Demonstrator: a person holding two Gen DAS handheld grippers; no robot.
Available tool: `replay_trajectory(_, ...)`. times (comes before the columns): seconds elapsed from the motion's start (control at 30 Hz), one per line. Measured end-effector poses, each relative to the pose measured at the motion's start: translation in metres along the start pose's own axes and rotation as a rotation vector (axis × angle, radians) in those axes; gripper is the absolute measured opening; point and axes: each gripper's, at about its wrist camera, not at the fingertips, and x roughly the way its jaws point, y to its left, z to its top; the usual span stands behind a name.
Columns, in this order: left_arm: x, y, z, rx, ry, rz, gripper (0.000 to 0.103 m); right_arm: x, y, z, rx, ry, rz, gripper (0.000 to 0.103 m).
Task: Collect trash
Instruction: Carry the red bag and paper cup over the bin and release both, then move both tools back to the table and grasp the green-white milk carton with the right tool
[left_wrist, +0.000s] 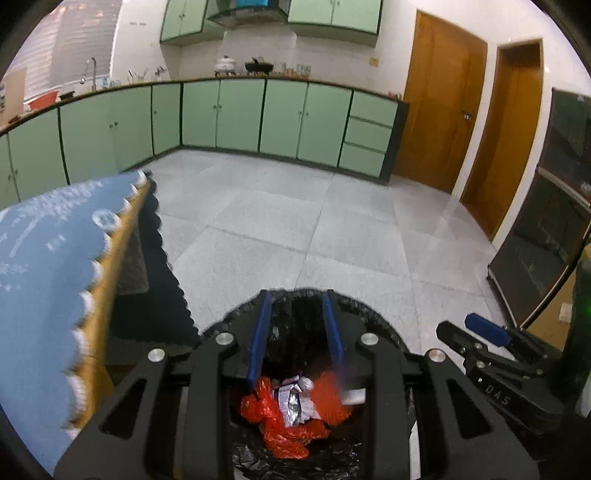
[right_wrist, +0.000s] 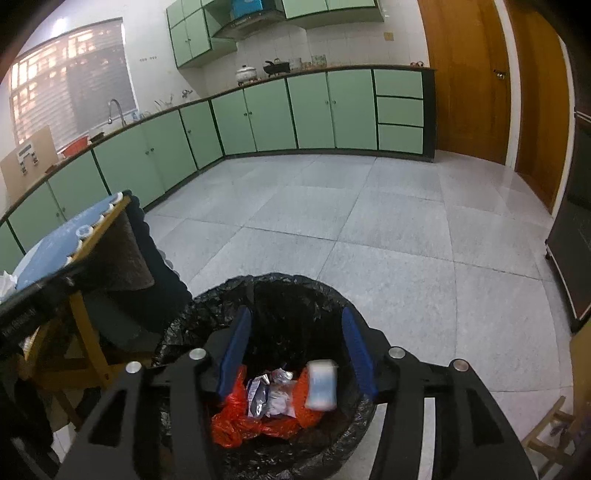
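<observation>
Left gripper: jaws apart, nothing between them, poised over the bin.
Right gripper: jaws wide, gripping nothing, above the same bin.
Trash bin: black-lined, on the tiled floor just beside the table.
Trash: orange plastic bag, foil wrapper inside; blurred pale packet between the right jaws.

— Left gripper?
— Angled downward, blue-padded fingers spread apart, nothing between them.
— Right gripper?
— Also tipped downward, blue fingers spread wide, empty between the pads.
— Visible from the left wrist view too?
— Yes, low at the right edge, black body, one blue pad showing, just beside the left one
</observation>
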Motion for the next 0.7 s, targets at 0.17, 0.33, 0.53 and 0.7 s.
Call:
replay_trajectory(0.17, -0.064, 0.018, 0.015, -0.016, -0.082, 0.005, 0.034, -0.038, 0.016, 0.012, 0.016, -0.049, 0.041, 0.052)
replay_trajectory(0.33, -0.143, 0.058, 0.013, -0.020, -0.129, 0.054, 0.041, -0.095, 0.069, 0.020, -0.041, -0.116, 0.115, 0.057)
replay_trajectory(0.53, -0.225, 0.128, -0.007, -0.022, -0.159, 0.220, 0.044, -0.142, 0.157, 0.006, -0.123, -0.119, 0.268, 0.060)
replay_trajectory(0.7, -0.278, 0.184, -0.035, -0.041, -0.163, 0.367, 0.044, -0.150, 0.228, -0.024, -0.159, -0.034, 0.396, 0.060)
